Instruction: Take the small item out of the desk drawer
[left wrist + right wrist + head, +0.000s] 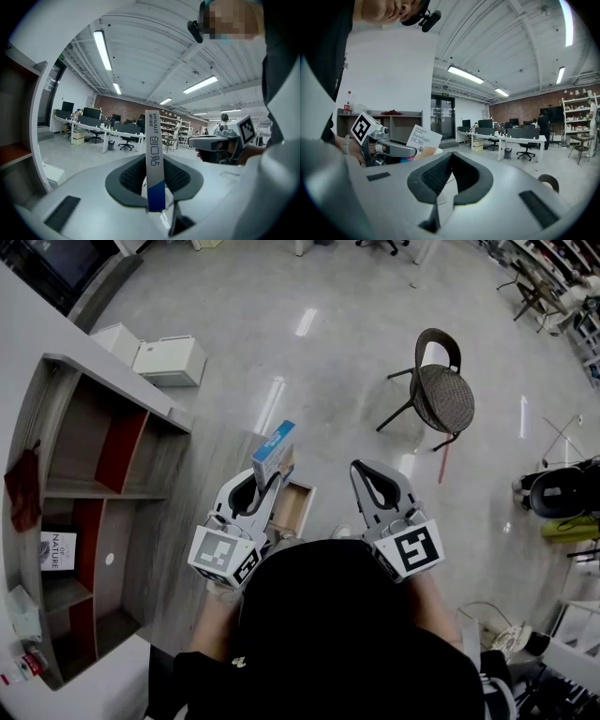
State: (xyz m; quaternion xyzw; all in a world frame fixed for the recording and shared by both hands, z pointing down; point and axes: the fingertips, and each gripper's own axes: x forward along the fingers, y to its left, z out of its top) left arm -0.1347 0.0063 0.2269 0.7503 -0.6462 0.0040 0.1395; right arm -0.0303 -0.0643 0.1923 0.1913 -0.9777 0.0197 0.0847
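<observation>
A small white and blue bandage box (pixel 273 454) stands upright between the jaws of my left gripper (pixel 264 486), which is shut on it and held up in the air. In the left gripper view the box's narrow edge (pixel 154 159) sits between the two dark pads. The box (pixel 423 138) also shows in the right gripper view, off to the left. My right gripper (pixel 363 470) is held beside it at the same height, its tips together with nothing between them (pixel 451 161). Below the left gripper lies the open wooden drawer (pixel 293 507).
A grey desk with open shelf compartments (pixel 94 484) runs down the left, with a book and small things in it. Two white boxes (pixel 169 360) sit on the floor behind it. A brown chair (pixel 441 390) stands to the right. A person's head and dark top fill the bottom.
</observation>
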